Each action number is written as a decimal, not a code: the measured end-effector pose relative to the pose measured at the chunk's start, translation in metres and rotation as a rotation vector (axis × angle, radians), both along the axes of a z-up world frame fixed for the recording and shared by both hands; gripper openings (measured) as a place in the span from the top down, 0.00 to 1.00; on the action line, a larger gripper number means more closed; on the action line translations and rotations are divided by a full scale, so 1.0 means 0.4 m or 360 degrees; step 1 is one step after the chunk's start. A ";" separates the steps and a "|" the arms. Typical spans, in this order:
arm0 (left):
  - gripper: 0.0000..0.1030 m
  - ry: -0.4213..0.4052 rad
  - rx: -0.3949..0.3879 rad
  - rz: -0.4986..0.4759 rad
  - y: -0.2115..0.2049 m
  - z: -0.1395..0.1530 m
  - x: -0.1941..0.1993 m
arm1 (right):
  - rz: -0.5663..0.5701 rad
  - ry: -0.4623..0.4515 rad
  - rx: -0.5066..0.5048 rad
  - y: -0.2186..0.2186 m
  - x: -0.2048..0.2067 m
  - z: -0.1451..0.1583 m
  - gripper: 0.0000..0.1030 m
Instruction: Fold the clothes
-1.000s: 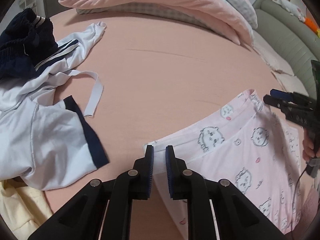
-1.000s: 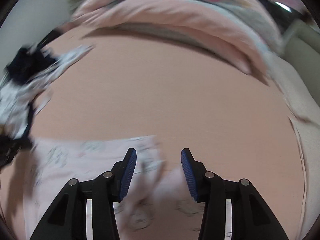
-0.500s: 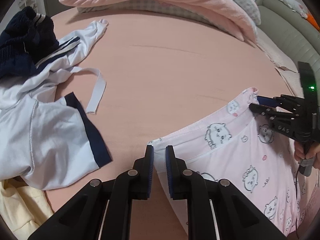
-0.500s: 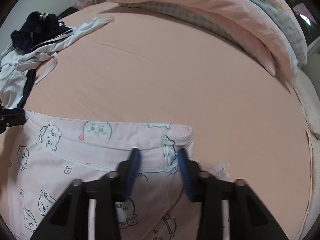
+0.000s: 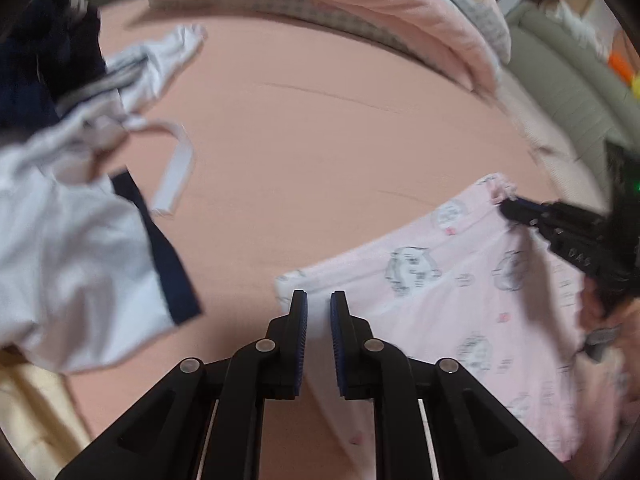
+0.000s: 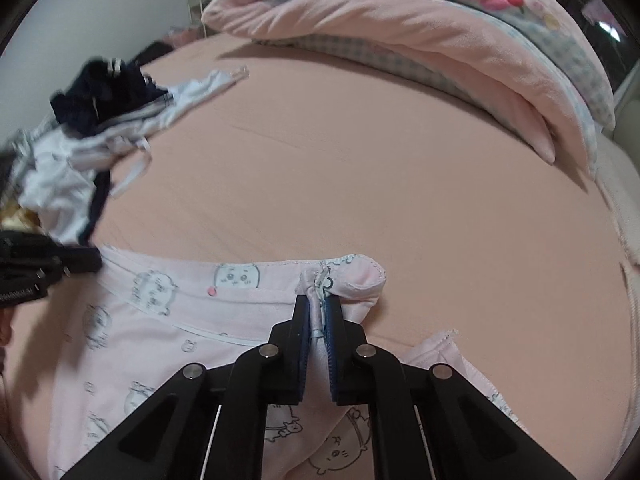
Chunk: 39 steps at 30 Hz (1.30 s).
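Observation:
A pale pink garment printed with cartoon animals (image 5: 460,292) lies on the pink bed sheet (image 5: 320,140). My left gripper (image 5: 319,300) is shut on its near left corner. My right gripper (image 6: 318,306) is shut on the bunched far right corner of the same pink garment (image 6: 168,320). In the left wrist view the right gripper (image 5: 516,206) pinches the waistband corner at the right. In the right wrist view the left gripper (image 6: 80,262) shows at the left edge.
A white and navy shirt (image 5: 76,248) and a dark navy garment (image 5: 44,76) lie in a heap at the left. A folded pink quilt (image 6: 420,40) lies along the far side of the bed. A yellow cloth (image 5: 28,400) sits at the lower left.
My right gripper has closed on the garment's waistband corner, which now bunches up. The left gripper keeps its hold and the left wrist view has shifted with blur.

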<state>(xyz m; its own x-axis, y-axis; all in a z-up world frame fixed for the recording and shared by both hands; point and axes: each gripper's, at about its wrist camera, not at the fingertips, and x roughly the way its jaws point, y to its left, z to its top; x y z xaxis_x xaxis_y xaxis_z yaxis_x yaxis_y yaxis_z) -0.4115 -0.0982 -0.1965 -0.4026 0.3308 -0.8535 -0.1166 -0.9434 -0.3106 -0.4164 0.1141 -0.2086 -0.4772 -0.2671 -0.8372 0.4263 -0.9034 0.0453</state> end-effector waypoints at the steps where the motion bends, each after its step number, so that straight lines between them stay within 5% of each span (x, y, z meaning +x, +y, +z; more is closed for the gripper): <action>1: 0.90 -0.0008 -0.0006 -0.0006 -0.002 0.000 0.001 | -0.0004 -0.0005 -0.0050 0.007 0.002 0.009 0.94; 6: 0.90 -0.0006 -0.0181 -0.0013 0.009 -0.004 0.004 | -0.0013 -0.0018 -0.0057 0.023 -0.001 0.018 0.94; 12: 0.90 0.0013 -0.0178 0.0026 0.010 -0.019 0.004 | 0.0078 0.0033 -0.0031 0.010 0.032 0.030 0.95; 19: 0.89 0.0110 -0.0131 0.0016 -0.020 0.029 0.047 | -0.0025 0.0046 -0.0117 0.044 -0.020 0.050 0.95; 21: 0.85 0.0119 -0.0164 0.0029 -0.021 0.034 0.050 | -0.0033 0.0053 -0.0110 0.046 -0.041 0.052 0.95; 23: 0.55 0.0123 -0.0176 0.0036 -0.023 0.034 0.054 | -0.0045 0.0046 -0.0096 0.045 -0.066 0.043 0.96; 24: 0.49 0.0132 -0.0180 0.0037 -0.026 0.035 0.056 | -0.0058 0.0039 -0.0091 0.045 -0.077 0.035 0.96; 27: 0.48 0.0160 -0.0192 0.0043 -0.032 0.041 0.062 | -0.0083 0.0000 -0.0091 0.049 -0.097 0.006 0.96; 28: 0.49 0.0170 -0.0196 0.0045 -0.035 0.042 0.064 | -0.0082 -0.0009 -0.0085 0.049 -0.098 -0.005 0.96; 31: 0.97 0.0197 -0.0208 0.0050 -0.041 0.047 0.070 | -0.0076 -0.0023 -0.0083 0.043 -0.097 -0.023 0.96; 39: 0.98 0.0229 -0.0265 0.0102 -0.073 0.043 0.085 | -0.0105 -0.0052 -0.0063 0.028 -0.109 -0.058 0.96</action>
